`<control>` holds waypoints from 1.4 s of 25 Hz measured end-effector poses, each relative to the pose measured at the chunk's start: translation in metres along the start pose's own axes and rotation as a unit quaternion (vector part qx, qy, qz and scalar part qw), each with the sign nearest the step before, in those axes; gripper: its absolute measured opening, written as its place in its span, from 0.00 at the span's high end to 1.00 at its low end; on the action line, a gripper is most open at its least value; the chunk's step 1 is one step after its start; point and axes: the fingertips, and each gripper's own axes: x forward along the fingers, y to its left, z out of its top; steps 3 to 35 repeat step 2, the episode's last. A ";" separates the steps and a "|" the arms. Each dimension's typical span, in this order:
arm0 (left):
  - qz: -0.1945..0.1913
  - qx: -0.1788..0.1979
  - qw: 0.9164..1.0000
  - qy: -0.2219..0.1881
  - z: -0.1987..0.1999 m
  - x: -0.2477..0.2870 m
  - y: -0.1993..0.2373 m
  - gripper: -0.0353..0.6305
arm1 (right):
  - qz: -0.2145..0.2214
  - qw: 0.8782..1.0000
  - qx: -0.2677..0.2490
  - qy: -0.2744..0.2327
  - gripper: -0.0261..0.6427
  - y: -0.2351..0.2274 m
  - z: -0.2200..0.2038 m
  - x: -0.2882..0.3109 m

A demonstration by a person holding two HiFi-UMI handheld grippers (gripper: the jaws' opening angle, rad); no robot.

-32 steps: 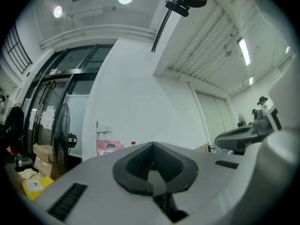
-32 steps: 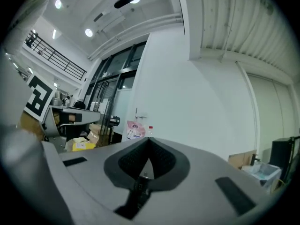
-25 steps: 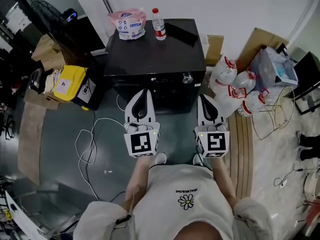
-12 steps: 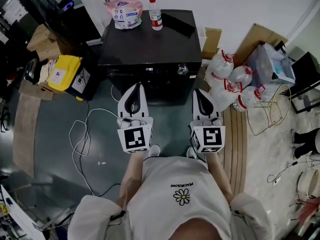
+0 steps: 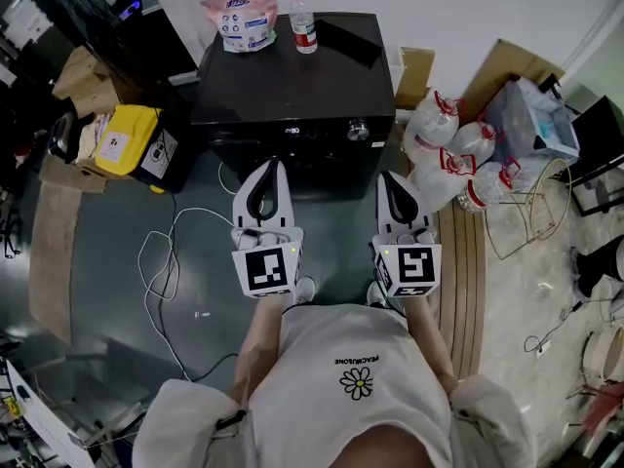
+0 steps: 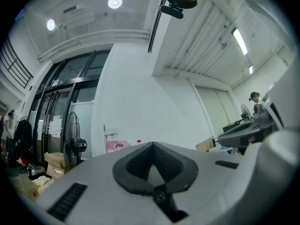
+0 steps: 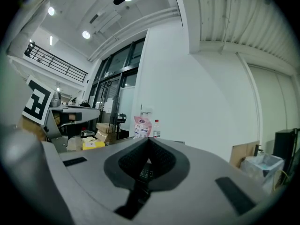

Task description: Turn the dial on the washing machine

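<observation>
A black washing machine (image 5: 292, 96) stands against the white wall, seen from above in the head view. Its silver dial (image 5: 358, 130) sits at the right of the front panel. My left gripper (image 5: 270, 169) hangs in front of the machine, shut and empty, below the panel's middle. My right gripper (image 5: 392, 178) is also shut and empty, a little below and right of the dial, not touching it. In the left gripper view the tips (image 6: 152, 145) meet; in the right gripper view the tips (image 7: 149, 139) meet too.
On the machine's top stand a pink pouch (image 5: 242, 19), a water bottle (image 5: 302, 23) and a flat black object (image 5: 347, 44). Large water jugs (image 5: 450, 159) and cardboard lie to the right. A yellow container (image 5: 122, 136) and boxes sit left. White cables (image 5: 171, 261) trail on the floor.
The view has shifted slightly, so the machine now sits higher in the head view. Both grippers have stayed shut and held about the same distance from the machine's front.
</observation>
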 end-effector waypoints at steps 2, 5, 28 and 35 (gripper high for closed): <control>0.001 -0.001 1.000 0.002 -0.001 0.000 0.002 0.95 | 0.000 1.000 0.001 0.001 0.96 0.000 -0.001 0.001; 0.001 -0.001 1.000 0.002 -0.001 0.000 0.002 0.95 | 0.000 1.000 0.001 0.001 0.96 0.000 -0.001 0.001; 0.001 -0.001 1.000 0.002 -0.001 0.000 0.002 0.95 | 0.000 1.000 0.001 0.001 0.96 0.000 -0.001 0.001; 0.001 -0.001 1.000 0.002 -0.001 0.000 0.002 0.95 | 0.000 1.000 0.001 0.001 0.96 0.000 -0.001 0.001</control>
